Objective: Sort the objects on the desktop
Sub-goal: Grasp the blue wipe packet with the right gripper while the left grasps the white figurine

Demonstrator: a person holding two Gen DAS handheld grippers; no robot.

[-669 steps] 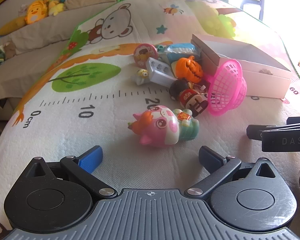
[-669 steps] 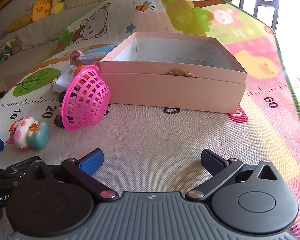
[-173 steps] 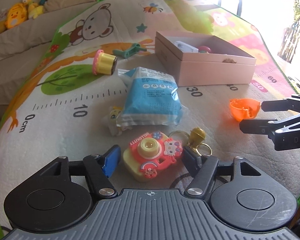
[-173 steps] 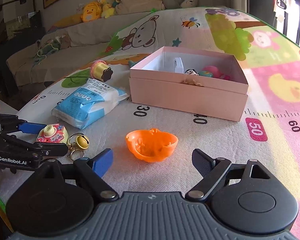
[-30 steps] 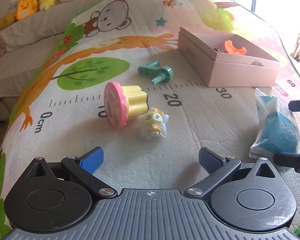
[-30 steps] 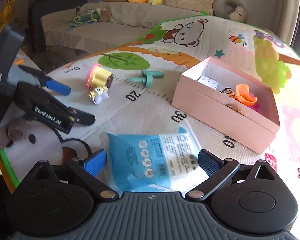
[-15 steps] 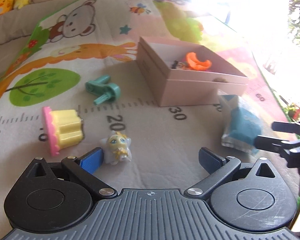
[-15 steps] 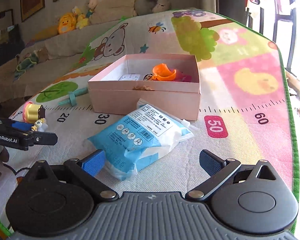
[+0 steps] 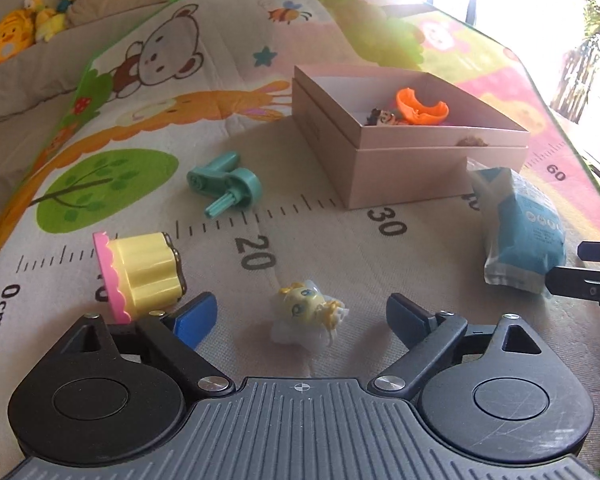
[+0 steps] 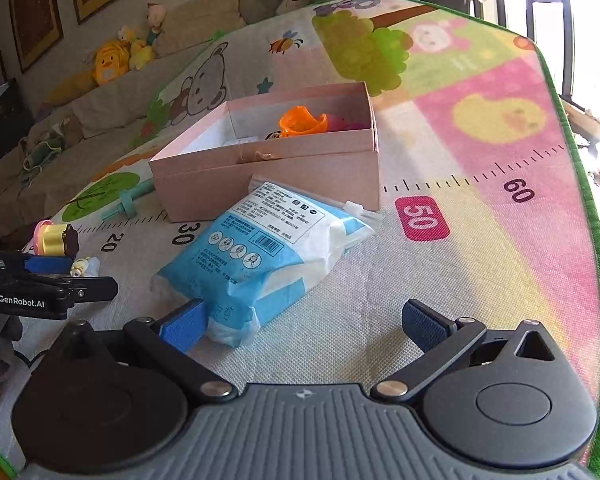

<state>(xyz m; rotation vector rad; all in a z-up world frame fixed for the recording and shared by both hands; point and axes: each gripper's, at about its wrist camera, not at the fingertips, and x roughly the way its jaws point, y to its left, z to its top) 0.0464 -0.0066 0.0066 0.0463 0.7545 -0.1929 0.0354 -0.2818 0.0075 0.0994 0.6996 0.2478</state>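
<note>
A pink box (image 9: pixel 404 168) (image 10: pixel 284 176) on the play mat holds an orange shell (image 9: pixel 420 106) (image 10: pixel 300 120) and small toys. My left gripper (image 9: pixel 300 314) is open, with a small yellow doll (image 9: pixel 306 310) lying between its fingers on the mat. A yellow and pink cupcake toy (image 9: pixel 140 272) lies on its side just left of the left finger. A teal toy (image 9: pixel 226 184) lies beyond. My right gripper (image 10: pixel 302 322) is open, and a blue tissue pack (image 10: pixel 268 248) lies on the mat with its near end beside the left finger (image 10: pixel 182 326).
The mat's green edge (image 10: pixel 596 240) runs along the right side. A sofa with plush toys (image 10: pixel 112 60) stands behind the table. The right gripper shows at the right of the left wrist view (image 9: pixel 580 280), and the left gripper at the left of the right wrist view (image 10: pixel 80 274).
My left gripper has shifted so the yellow doll now lies centred between its fingers. My right gripper has drawn back slightly from the tissue pack, which rests against the box.
</note>
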